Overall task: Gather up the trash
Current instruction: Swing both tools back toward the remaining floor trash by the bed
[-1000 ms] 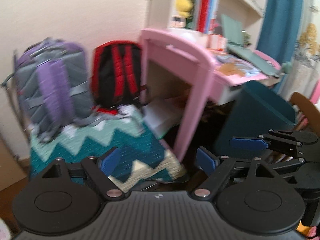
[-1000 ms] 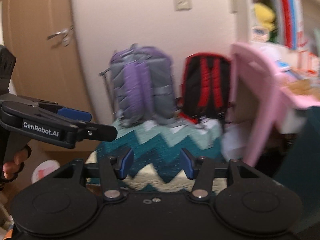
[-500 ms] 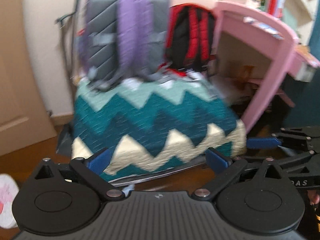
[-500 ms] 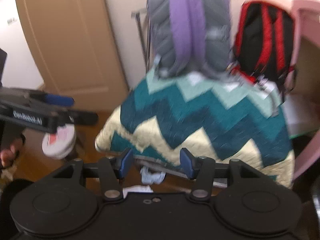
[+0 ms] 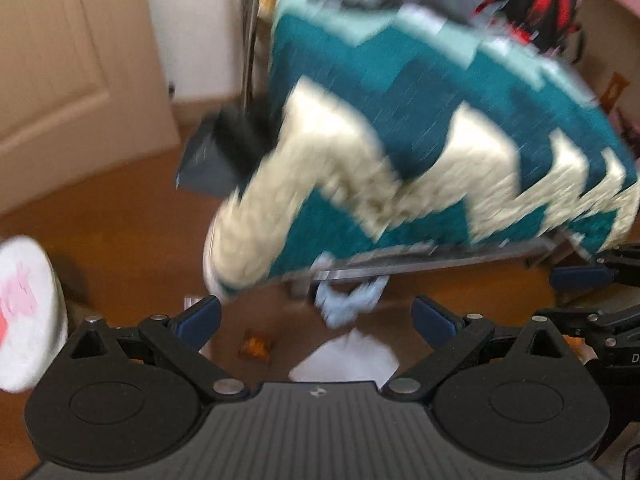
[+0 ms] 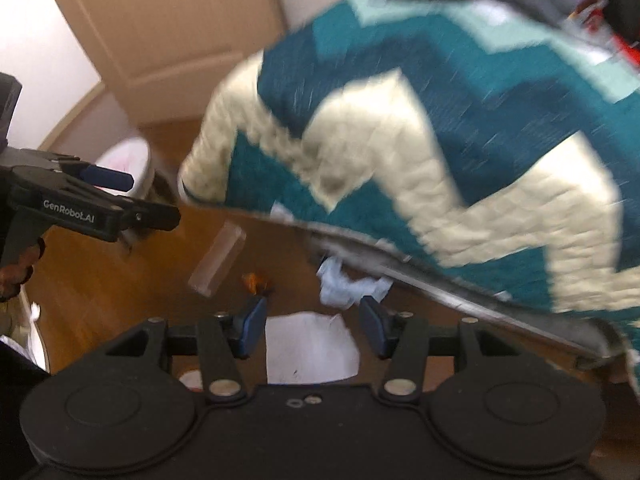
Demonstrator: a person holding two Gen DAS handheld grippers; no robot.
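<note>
Trash lies on the wooden floor under the edge of a zigzag blanket. A white paper sheet (image 5: 346,354) (image 6: 312,348) lies nearest, beside a crumpled pale blue tissue (image 5: 348,300) (image 6: 348,284) and a small orange wrapper (image 5: 256,346) (image 6: 254,282). A clear plastic strip (image 6: 218,260) lies to their left. My left gripper (image 5: 316,316) (image 6: 140,196) hangs wide open above the paper and wrapper, holding nothing. My right gripper (image 6: 313,322) (image 5: 576,296) is open over the white paper, also holding nothing.
A teal and cream zigzag blanket (image 5: 420,152) (image 6: 420,140) drapes over a low seat and overhangs the trash. A white bin with pink marks (image 5: 24,312) (image 6: 128,164) stands at the left. A grey dustpan (image 5: 208,160) and a tan door (image 6: 172,20) are behind.
Both grippers have dropped and tilted down, so the views swung from the backpacks and pink desk to the floor. The left jaws spread wider. The floor trash came into view.
</note>
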